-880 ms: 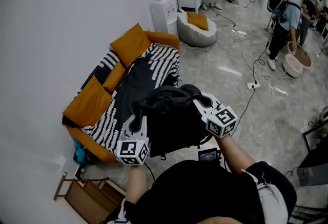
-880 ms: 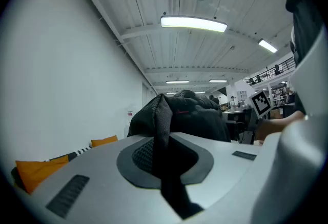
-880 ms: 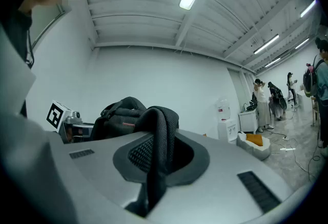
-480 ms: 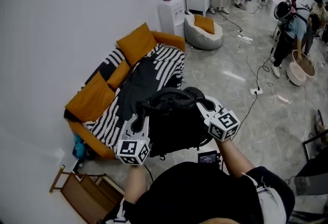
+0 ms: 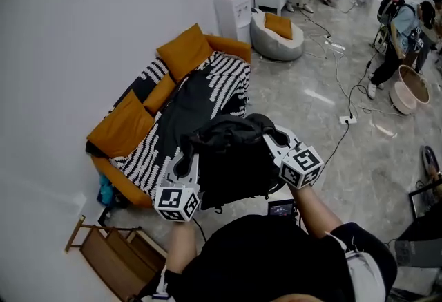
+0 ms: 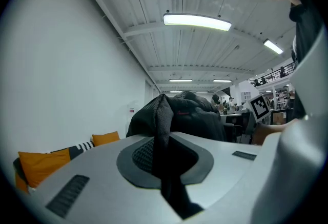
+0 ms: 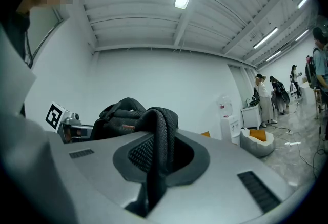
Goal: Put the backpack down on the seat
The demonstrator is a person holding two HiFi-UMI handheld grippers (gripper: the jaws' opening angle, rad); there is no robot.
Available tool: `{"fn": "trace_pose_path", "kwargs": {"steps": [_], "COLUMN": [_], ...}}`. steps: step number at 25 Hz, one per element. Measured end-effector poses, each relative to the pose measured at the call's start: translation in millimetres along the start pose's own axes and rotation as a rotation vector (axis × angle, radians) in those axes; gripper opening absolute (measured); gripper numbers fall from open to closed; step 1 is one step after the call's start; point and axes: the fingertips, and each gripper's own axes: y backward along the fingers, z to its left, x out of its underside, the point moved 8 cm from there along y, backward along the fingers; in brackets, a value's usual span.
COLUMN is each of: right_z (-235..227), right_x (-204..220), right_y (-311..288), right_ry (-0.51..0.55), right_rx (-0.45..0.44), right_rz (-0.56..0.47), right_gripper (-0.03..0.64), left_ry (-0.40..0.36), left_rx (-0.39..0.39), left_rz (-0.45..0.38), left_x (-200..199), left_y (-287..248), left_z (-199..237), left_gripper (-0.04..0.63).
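A black backpack hangs in the air between my two grippers, in front of the person's chest. My left gripper is shut on one mesh shoulder strap; my right gripper is shut on the other strap. The backpack's bulk rises beyond the left jaws and shows behind the right jaws as well. The seat is an orange sofa under a black-and-white striped throw, standing against the white wall ahead and to the left of the bag.
Orange cushions lie on the sofa. A water dispenser and a grey beanbag stand beyond it. A wooden rack sits at lower left. Cables and a power strip cross the grey floor; several people stand at upper right.
The view has shifted so the sofa sits a little higher and further left in the picture. Both grippers keep the same hold on the backpack straps.
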Motion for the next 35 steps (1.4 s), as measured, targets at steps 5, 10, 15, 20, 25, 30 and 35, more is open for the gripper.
{"fn": "trace_pose_path", "kwargs": {"steps": [5, 10, 15, 20, 25, 30, 35], "right_z": [-9.9, -27.9, -46.9, -72.4, -93.5, -114.1, -141.2], "right_x": [-5.2, -0.6, 2.7, -8.6, -1.0, -9.2, -9.3], "right_y": [-1.3, -6.3, -14.2, -43.5, -69.5, -107.9, -156.5], "right_ry": [0.018, 0.006, 0.005, -0.006, -0.002, -0.02, -0.013], "right_rx": [-0.006, -0.018, -0.021, -0.013, -0.005, 0.016, 0.015], "right_rz": [0.006, 0.011, 0.025, 0.041, 0.045, 0.038, 0.027], "right_gripper": [0.046, 0.046, 0.046, 0.046, 0.046, 0.046, 0.046], "left_ry": [0.028, 0.047, 0.049, 0.067, 0.063, 0.063, 0.057], "left_rx": [-0.018, -0.007, 0.008, 0.024, 0.037, 0.052, 0.075], "left_rz": [0.0, 0.02, 0.031, 0.048, 0.048, 0.049, 0.052], "left_x": [6.0, 8.5, 10.1, 0.4, 9.4, 5.9, -1.4], "left_y": [-7.4, -23.8, -45.2, -81.3, -109.9, -147.0, -190.2], "left_z": [-5.9, -7.9, -3.6, 13.3, 30.1, 56.5, 92.3], "left_gripper": [0.034, 0.034, 0.034, 0.034, 0.034, 0.034, 0.034]}}
